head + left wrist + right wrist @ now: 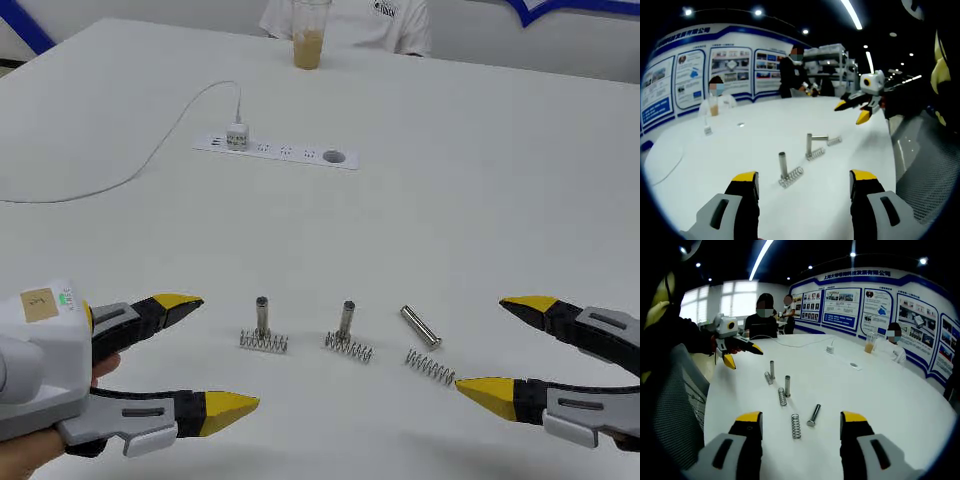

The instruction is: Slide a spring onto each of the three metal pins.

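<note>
The left gripper [205,352] was at 8 o'clock in the head view and the right gripper [488,345] at 4 o'clock. Both had their yellow-tipped jaws spread wide, holding nothing and touching nothing. A tan sticker [40,303] sat on the left gripper, its writing too small to read.

Between them, near 6 o'clock, three metal pins were on the white table [480,190]. The left pin [262,313] and the middle pin [347,317] stood up. The right pin [420,326] lay on its side. A spring lay just beside each one, on the near side: the left spring [263,342], the middle spring [348,347] and the right spring [430,367]. No spring was on a pin.

Toward 11 o'clock lay a white power strip [290,153] with a white plug [237,137] and a cable [120,178]. At 12 o'clock, at the far edge, a cup [309,35] of tan drink stood by a person in a white shirt [360,25]. In the right gripper view, blue and white boards [860,302] hung on the wall, their words too small to read.
</note>
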`<state>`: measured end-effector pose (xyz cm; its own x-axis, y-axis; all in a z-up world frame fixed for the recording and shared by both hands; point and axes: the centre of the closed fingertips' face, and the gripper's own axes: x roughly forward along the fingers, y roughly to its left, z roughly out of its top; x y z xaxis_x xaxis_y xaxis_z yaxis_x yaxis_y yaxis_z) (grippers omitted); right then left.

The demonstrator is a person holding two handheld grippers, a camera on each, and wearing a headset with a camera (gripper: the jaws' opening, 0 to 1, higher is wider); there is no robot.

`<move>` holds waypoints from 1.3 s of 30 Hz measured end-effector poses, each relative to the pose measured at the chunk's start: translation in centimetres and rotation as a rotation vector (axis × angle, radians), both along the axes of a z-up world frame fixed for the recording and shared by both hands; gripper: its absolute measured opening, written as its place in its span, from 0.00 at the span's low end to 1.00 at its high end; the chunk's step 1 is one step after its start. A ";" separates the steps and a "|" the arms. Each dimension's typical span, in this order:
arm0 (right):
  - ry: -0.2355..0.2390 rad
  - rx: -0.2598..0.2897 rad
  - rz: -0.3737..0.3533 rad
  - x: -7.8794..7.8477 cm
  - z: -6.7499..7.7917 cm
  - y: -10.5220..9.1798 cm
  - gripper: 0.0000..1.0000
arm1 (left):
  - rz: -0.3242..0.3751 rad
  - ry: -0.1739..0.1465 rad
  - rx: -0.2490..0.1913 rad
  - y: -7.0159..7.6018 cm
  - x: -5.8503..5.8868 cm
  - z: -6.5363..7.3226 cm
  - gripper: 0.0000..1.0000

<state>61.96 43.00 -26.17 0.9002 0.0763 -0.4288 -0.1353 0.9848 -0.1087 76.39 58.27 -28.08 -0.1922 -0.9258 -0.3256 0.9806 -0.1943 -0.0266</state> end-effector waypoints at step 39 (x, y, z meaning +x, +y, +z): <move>0.084 0.001 -0.023 2.1 -0.8 -1.8 0.50 | 0.002 -0.005 0.007 0.1 -0.1 0.0 0.75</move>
